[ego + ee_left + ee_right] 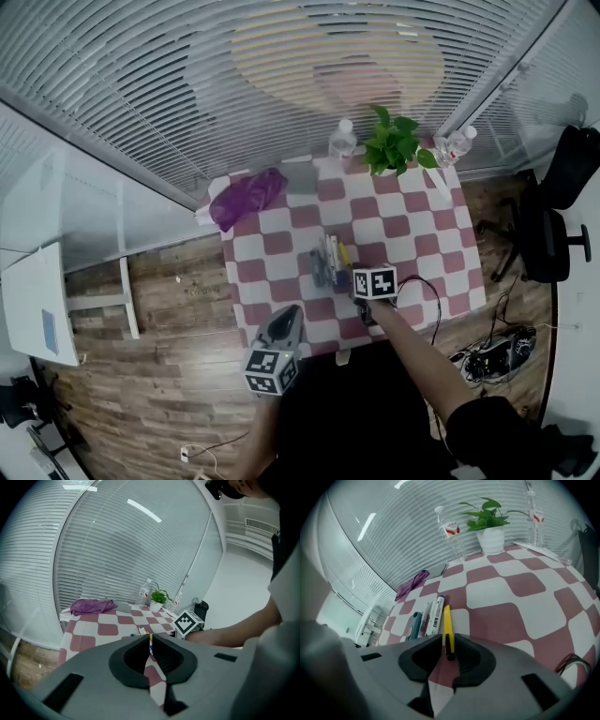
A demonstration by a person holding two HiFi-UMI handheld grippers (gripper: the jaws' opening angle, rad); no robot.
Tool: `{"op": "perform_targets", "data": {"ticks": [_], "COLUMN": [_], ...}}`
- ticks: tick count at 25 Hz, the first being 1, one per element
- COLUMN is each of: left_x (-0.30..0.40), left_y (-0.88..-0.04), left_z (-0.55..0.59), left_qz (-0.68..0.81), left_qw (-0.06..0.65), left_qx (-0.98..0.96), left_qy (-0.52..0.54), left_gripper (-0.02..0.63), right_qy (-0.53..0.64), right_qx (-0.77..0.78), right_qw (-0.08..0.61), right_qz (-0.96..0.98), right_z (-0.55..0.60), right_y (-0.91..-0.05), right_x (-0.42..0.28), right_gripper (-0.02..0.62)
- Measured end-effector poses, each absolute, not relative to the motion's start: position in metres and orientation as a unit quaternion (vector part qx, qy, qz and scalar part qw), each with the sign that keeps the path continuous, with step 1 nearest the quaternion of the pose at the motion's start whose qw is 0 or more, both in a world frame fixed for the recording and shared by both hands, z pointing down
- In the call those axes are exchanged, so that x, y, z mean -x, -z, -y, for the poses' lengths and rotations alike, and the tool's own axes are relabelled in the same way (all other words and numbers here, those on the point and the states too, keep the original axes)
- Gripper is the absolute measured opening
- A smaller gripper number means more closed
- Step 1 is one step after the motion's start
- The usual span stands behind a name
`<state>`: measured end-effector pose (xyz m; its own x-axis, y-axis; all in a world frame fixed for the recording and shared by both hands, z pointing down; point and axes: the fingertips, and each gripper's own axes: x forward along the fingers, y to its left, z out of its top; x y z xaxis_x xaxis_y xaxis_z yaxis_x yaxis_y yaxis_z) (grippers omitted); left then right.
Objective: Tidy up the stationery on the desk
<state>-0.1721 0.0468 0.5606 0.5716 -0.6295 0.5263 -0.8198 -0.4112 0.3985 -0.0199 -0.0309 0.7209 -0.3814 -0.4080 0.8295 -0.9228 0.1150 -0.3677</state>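
Note:
Several pens lie side by side in the middle of the checkered desk [412,246]: a yellow pen [447,626], a white marker [436,615] and a blue-grey pen [415,624]. My right gripper [449,643] is down at their near ends, its jaws closed around the yellow pen's black end. In the head view this right gripper [356,283] sits just in front of the pen group [328,261]. My left gripper [287,320] hovers at the desk's front edge, shut and holding nothing; in its own view the left gripper [150,641] shows both jaws touching.
A purple cloth [246,197] and a grey pad [302,178] lie at the back left. A potted plant [394,142] stands at the back between two water bottles [342,141] [457,145]. A black cable [569,660] trails off the desk's right side. An office chair [553,225] stands to the right.

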Motion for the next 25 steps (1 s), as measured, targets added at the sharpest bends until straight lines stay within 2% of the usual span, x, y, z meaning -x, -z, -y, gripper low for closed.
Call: {"op": "perform_targets", "data": {"ticks": [14,21,25], "left_x": [0.179,0.143,0.150], "left_y": [-0.565,-0.544,-0.512], "left_z": [-0.074,-0.103,-0.117], "left_qz": [0.423,0.429,0.480], "left_qw": [0.309,0.298,0.285], "left_qx": [-0.839,-0.842,-0.825], "left_qy": [-0.146,-0.134,-0.093], "left_gripper": [0.043,0.043,0.043], "right_qy": [-0.429,-0.272,-0.210], "right_qx": [-0.482,-0.451,-0.424], "right_qw": [0.200,0.230,0.177], "right_qz": [0.738,0.818,0.863], "right_z": [-0.006,-0.056,-0.093], "right_y": [-0.664,-0.585,-0.525], "right_x": [0.015,-0.013,-0.031], "right_gripper": [0.087,0.033,0.021]}}
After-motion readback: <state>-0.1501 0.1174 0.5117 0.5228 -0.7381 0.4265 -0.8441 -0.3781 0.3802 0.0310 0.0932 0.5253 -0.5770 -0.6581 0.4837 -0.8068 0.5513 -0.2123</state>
